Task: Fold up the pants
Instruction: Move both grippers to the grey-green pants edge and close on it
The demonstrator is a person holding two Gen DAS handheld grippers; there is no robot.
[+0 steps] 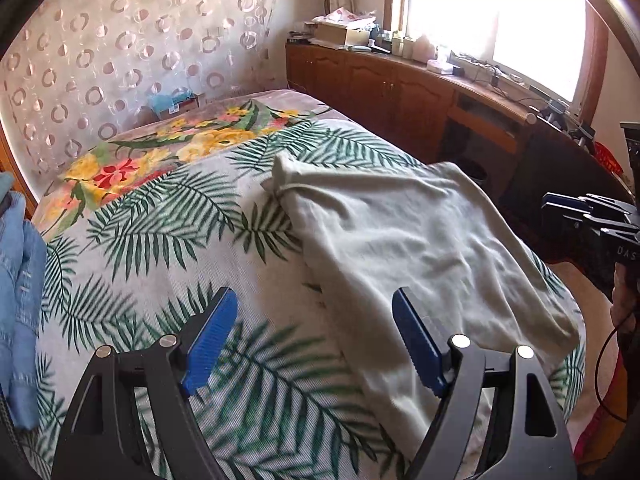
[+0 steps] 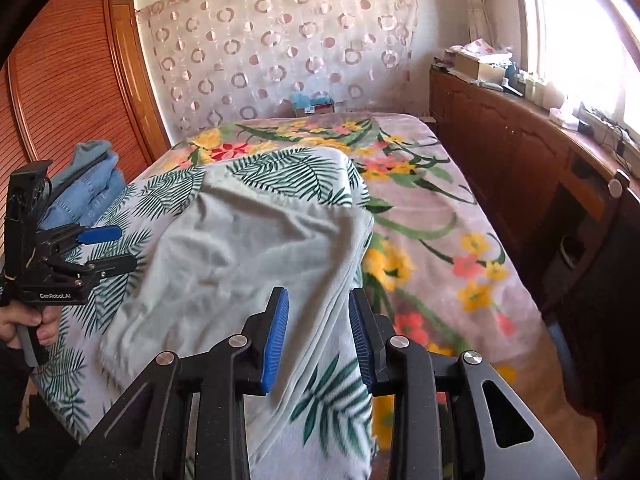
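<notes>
With the pale grey-green cotton pants [image 1: 420, 240] folded flat on the leaf-print bedspread [image 1: 160, 240], I see left gripper [image 1: 316, 344] wide and empty, right gripper [image 2: 318, 336] part-open gripping nothing; next needs a fresh edge grab.

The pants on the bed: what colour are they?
Plain pale grey-green pants, no pattern; clearest in the left wrist view.

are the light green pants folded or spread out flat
Folded. The light green pants lie as one compact, doubled-over rectangle on the leaf-print bedsheet, with layered edges along the side in the right wrist view; no separate legs show.
</notes>
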